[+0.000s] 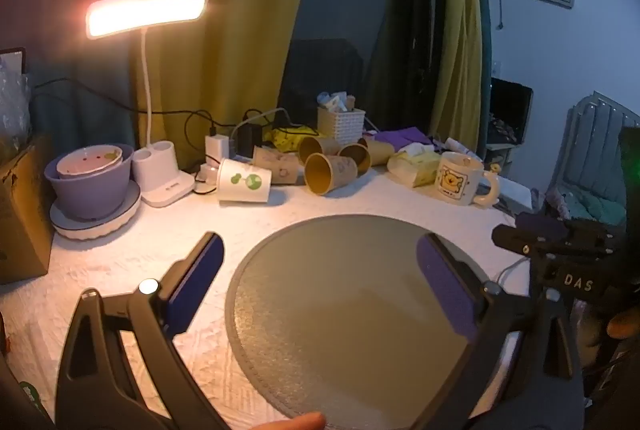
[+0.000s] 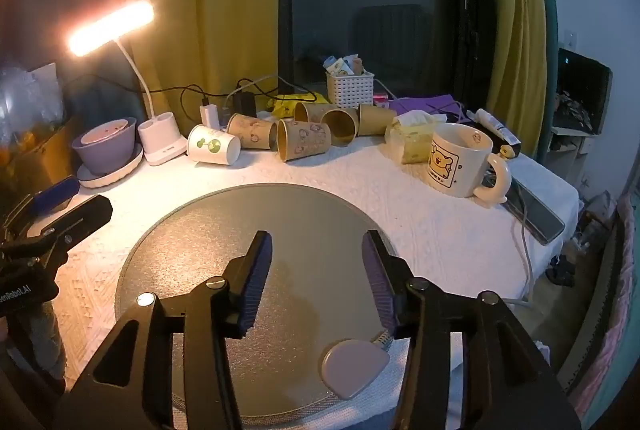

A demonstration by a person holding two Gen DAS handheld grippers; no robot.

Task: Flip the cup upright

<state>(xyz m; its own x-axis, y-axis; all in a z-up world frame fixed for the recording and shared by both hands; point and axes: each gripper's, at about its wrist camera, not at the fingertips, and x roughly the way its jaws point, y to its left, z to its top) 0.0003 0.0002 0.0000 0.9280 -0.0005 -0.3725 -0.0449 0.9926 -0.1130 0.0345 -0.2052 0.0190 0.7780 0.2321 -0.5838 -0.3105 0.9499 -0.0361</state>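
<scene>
Item: white paper cup (image 2: 213,149), green printed motif, lying on its side at the back of the tabletop (image 2: 440,242), mouth turned toward the lamp base (image 2: 162,145), touching the first of a row of brown paper cups (image 2: 303,145) that are also on their sides. Which of these is meant the task does not say; the white one lies nearest the left tongs.

Handling, as I judge it: very light, thin-walled, easily crushed, and free to roll on the textured cloth. Best taken across the body near mid-height with a gentle squeeze (the rolled rim is stiffer, the base stiffer still), then rotated until the mouth faces up. A hard pinch would dent it.

Not for flipping: ceramic bear mug (image 2: 460,159), already upright, right of the row.

Left tongs (image 1: 320,262): spread wide, nothing between the blue pads, held above the round grey mat (image 1: 348,310), pointing toward the cups, well short of them.

Right tongs (image 2: 317,272): parted less widely, empty, also over the mat, aimed toward the brown cups.
</scene>
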